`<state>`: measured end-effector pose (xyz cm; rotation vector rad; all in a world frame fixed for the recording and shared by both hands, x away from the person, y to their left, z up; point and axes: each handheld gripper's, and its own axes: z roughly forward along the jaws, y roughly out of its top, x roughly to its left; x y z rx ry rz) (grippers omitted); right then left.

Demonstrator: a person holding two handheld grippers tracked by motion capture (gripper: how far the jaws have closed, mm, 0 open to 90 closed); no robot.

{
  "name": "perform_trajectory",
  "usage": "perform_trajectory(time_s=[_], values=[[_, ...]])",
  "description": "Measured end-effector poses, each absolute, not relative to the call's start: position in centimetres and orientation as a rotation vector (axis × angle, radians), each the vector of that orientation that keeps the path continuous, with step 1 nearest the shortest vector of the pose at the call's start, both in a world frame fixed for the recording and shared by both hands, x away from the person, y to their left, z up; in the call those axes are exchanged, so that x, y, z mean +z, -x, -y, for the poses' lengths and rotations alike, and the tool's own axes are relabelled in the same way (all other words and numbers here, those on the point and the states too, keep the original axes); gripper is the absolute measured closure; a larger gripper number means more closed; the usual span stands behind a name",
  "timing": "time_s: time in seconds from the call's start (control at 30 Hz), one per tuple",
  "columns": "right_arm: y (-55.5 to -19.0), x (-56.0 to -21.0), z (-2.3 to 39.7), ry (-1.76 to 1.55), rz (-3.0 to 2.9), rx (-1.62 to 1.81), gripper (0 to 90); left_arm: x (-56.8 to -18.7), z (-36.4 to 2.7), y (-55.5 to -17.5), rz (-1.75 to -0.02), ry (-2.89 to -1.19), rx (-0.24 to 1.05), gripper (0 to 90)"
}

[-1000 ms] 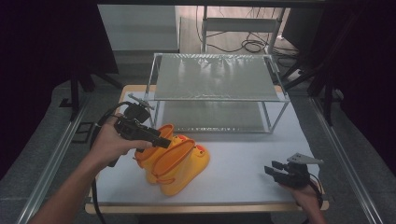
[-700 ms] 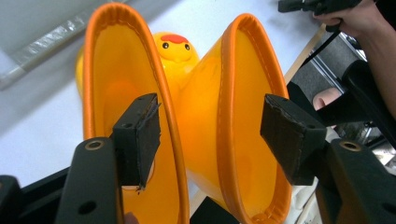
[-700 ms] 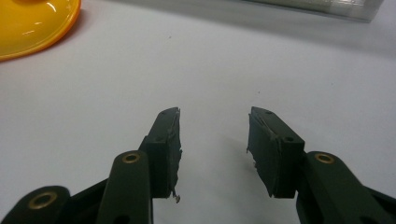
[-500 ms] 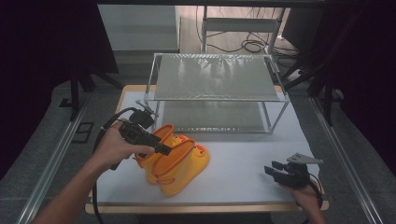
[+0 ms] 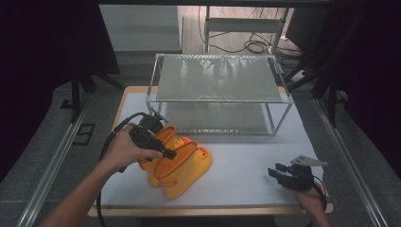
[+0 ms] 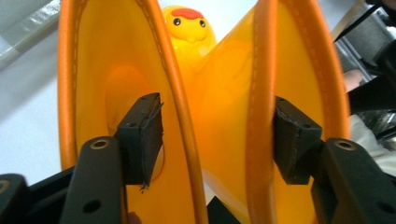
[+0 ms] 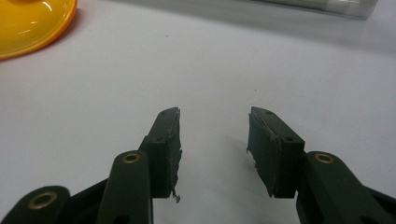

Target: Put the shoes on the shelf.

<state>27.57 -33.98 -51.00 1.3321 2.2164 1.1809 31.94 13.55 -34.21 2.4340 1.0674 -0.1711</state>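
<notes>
Two yellow duck boots (image 5: 182,165) with orange rims lie side by side on the white table cover, left of centre. My left gripper (image 5: 169,153) reaches down into their openings. In the left gripper view one jaw sits inside each boot, and the left gripper (image 6: 217,126) straddles the two adjoining walls. Its jaws have just been closing, but the left pad (image 6: 142,133) still stands a little off its wall. A duck face (image 6: 189,22) shows beyond. My right gripper (image 5: 278,173) rests open at the near right, and the right gripper (image 7: 212,128) has only bare cover between its jaws.
A metal-framed shelf with two mesh tiers (image 5: 217,78) stands at the back of the table. The white cover (image 5: 246,156) runs to the wooden front edge. A boot's rounded edge (image 7: 32,21) shows at the top left of the right gripper view.
My left hand has sunk lower, bringing its jaws down into the boots' openings. The right hand has kept still.
</notes>
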Motion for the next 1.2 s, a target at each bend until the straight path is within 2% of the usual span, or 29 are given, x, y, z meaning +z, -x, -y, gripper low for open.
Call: perform_trajectory(time_s=[0.43,0.47,0.5,0.53,0.67,0.73,1.2], values=[[-27.6,-51.0,34.0,-1.336,-2.213,1.179,53.5,-34.6,-12.6,-31.9,-1.108,-2.457,-0.129,52.8],[-27.6,-51.0,34.0,-1.336,-2.213,1.178,53.5,-34.6,-12.6,-31.9,-1.111,-2.456,-0.121,54.7],[-27.6,-51.0,34.0,-1.336,-2.213,1.177,53.5,-34.7,-12.7,-31.9,-1.114,-2.452,-0.11,61.7],[-27.6,-51.0,34.0,-1.336,-2.213,1.177,53.5,-34.7,-12.7,-31.9,-1.117,-2.449,-0.105,61.7],[-27.6,-51.0,34.0,-1.336,-2.212,1.175,53.5,-34.8,-13.0,-31.9,-1.116,-2.426,-0.095,76.8],[-27.6,-51.0,34.1,-1.344,-2.209,1.172,53.5,-34.8,-13.1,-31.9,-1.113,-2.414,-0.085,81.6],[-27.7,-51.1,34.3,-1.355,-2.2,1.166,53.7,-34.1,-13.2,-32.9,-1.083,-2.365,-0.117,82.2]])
